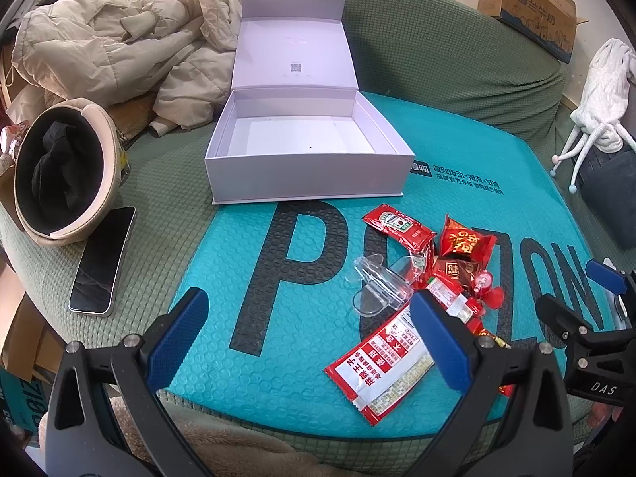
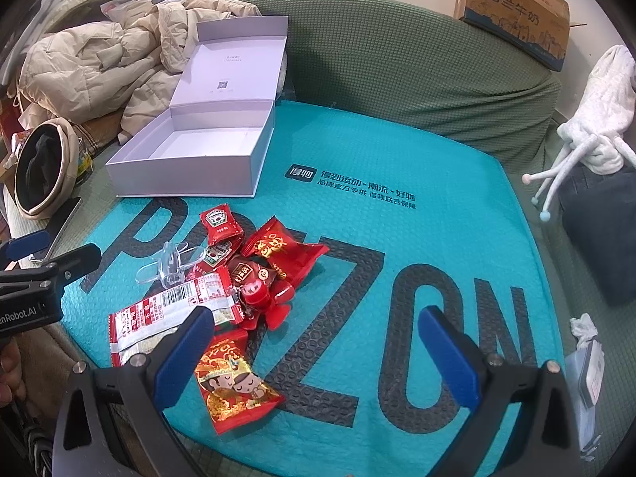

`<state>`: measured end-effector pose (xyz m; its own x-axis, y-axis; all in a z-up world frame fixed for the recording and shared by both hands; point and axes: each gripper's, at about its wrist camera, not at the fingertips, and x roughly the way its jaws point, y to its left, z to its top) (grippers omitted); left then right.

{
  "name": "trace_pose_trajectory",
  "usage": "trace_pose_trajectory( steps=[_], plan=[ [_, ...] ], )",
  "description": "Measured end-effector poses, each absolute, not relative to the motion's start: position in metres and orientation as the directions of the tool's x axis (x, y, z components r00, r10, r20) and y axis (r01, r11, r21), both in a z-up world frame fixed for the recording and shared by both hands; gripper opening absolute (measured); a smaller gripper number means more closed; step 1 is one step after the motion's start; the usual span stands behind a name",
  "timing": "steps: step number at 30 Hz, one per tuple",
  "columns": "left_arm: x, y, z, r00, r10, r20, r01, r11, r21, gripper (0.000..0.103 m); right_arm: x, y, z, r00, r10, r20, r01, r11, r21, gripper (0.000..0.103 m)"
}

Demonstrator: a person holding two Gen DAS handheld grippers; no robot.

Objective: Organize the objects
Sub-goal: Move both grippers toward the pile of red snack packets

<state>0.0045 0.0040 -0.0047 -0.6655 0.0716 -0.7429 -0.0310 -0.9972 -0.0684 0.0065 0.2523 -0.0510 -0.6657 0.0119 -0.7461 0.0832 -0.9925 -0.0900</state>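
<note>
An open lilac gift box (image 1: 306, 183) (image 2: 187, 177) stands empty on a teal bubble mailer (image 1: 278, 278) (image 2: 377, 238), lid tilted back. In front of it lies a pile of red snack packets: a ketchup sachet (image 1: 397, 226) (image 2: 220, 220), a red-and-white sachet (image 1: 377, 365) (image 2: 159, 314), a red-gold packet (image 2: 234, 385), a red candy bag (image 1: 465, 240) (image 2: 278, 250), plus a clear plastic piece (image 1: 377, 286) (image 2: 169, 264). My left gripper (image 1: 306, 338) hovers open just left of the pile. My right gripper (image 2: 318, 353) hovers open, its left finger over the pile's near edge.
A beige puffer jacket (image 1: 119, 47) (image 2: 99, 55) is heaped behind the box. A beige hat (image 1: 63, 171) (image 2: 43, 167) and a phone (image 1: 103, 262) lie at left. A cardboard carton (image 1: 528, 4) (image 2: 516, 8) sits on the green sofa back; a white plush (image 2: 596, 119) at right.
</note>
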Motion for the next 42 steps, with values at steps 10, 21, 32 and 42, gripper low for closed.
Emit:
trace_pose_trajectory(
  steps=[10,21,32,42],
  plan=[
    [0.005,0.008,0.003,-0.663,0.094,-0.743,-0.062,-0.996,-0.071,0.102,0.009,0.257,-0.043,-0.69,-0.005,-0.724,0.075,-0.995,-0.064,0.103],
    [0.012,0.011,0.005,-0.639,0.126,-0.759,-0.117,-0.991,-0.066,0.102,0.012,0.253,-0.038,-0.684,-0.104,-0.722,0.169,-0.985,-0.018,0.103],
    [0.019,0.024,-0.011,-0.572,0.155,-0.806,-0.2,-0.979,-0.047,0.102,0.018,0.242,-0.062,-0.58,-0.216,-0.786,0.314,-0.949,0.029,0.103],
    [0.019,0.038,-0.024,-0.514,0.157,-0.843,-0.264,-0.964,-0.019,0.102,0.019,0.237,-0.091,-0.496,-0.269,-0.826,0.423,-0.905,0.04,0.093]
  ],
)
